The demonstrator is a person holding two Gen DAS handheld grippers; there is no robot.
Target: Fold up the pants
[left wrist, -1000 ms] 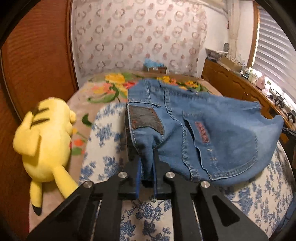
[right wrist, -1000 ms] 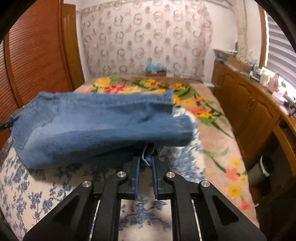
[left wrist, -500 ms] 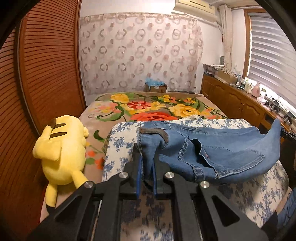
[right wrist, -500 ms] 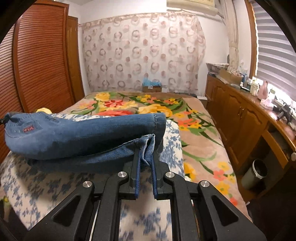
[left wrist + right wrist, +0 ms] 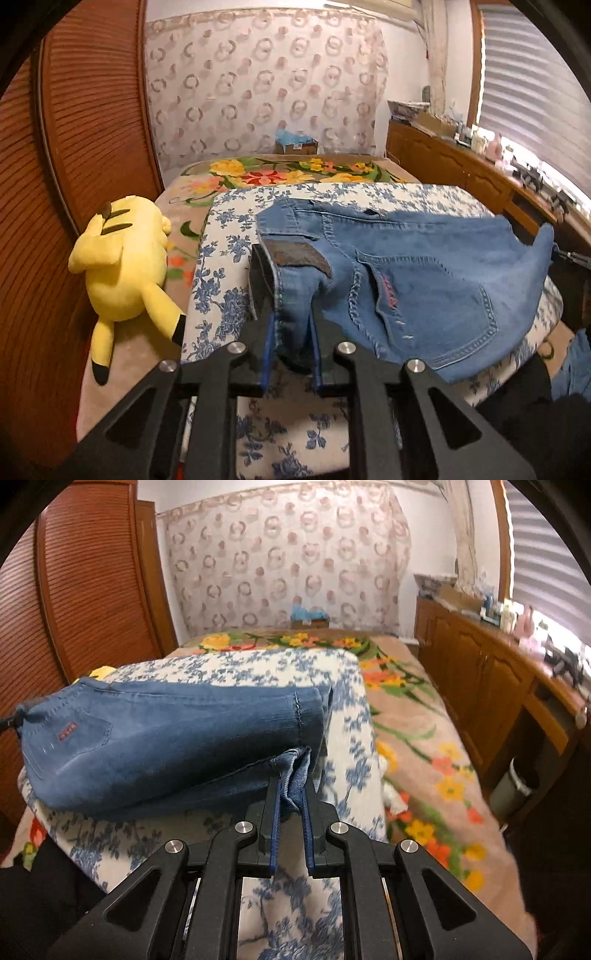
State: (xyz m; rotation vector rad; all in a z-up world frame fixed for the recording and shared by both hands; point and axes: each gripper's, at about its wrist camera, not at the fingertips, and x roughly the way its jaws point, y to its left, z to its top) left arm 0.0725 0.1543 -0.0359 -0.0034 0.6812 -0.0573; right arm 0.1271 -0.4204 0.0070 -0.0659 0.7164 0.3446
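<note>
The left gripper (image 5: 291,332) is clenched on the waistband of the blue denim pants (image 5: 424,280) by the brown leather patch; the right gripper (image 5: 290,801) pinches the hem end. Between them the pants hang folded over a white cushion with blue flowers (image 5: 229,258) — a yellow plush toy (image 5: 125,266) lies just beside it.

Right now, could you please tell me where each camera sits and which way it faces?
Left wrist: on the left gripper, facing down the bed; its fingers clamp the jeans at the waistband; Pikachu plush lies left.
Right wrist: on the right gripper, facing the same way; its fingers pinch the jeans at the hem end; wooden cabinets stand right.
Shared: jeans, blue floral cushion, patterned curtain.
</note>
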